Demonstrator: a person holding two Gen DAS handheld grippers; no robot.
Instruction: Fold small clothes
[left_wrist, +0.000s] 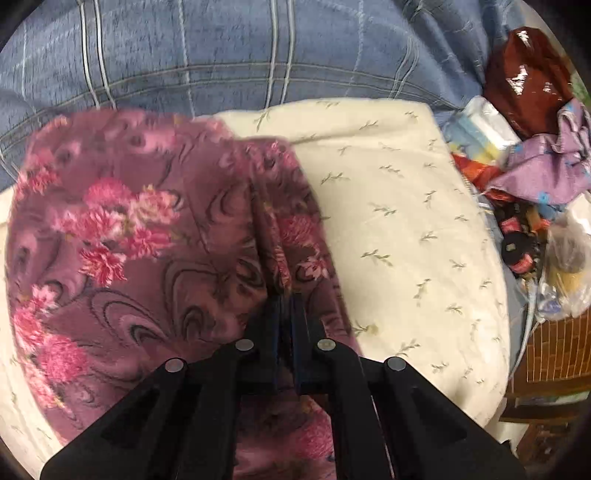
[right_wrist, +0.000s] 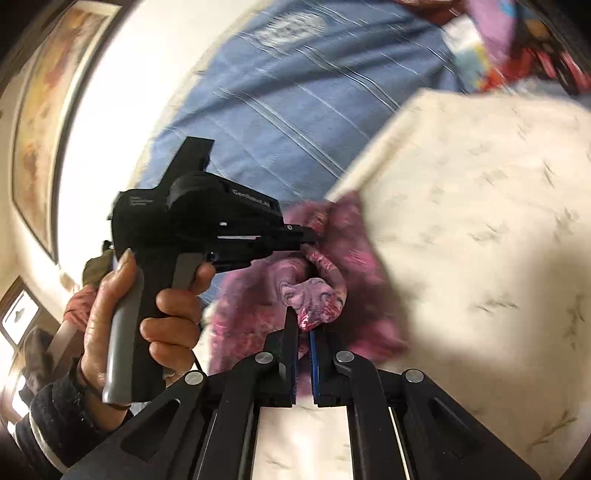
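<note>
A purple floral garment (left_wrist: 147, 236) with pink flowers lies spread over a cream pad (left_wrist: 406, 206) printed with small sprigs. My left gripper (left_wrist: 286, 295) is shut on a bunched fold of the garment near its right edge. In the right wrist view my right gripper (right_wrist: 303, 325) is shut on a rolled edge of the same purple garment (right_wrist: 332, 251). The left gripper (right_wrist: 308, 233), held by a hand (right_wrist: 118, 317), pinches the cloth just beyond it. The cloth hangs crumpled between the two grips above the cream pad (right_wrist: 480, 206).
A blue plaid bedcover (left_wrist: 221, 48) lies beyond the pad. At the right sits a heap of coloured clothes (left_wrist: 546, 162), a dark red shiny bag (left_wrist: 524, 81) and a clear plastic bag (left_wrist: 569, 266). A framed picture (right_wrist: 48, 122) hangs on the white wall.
</note>
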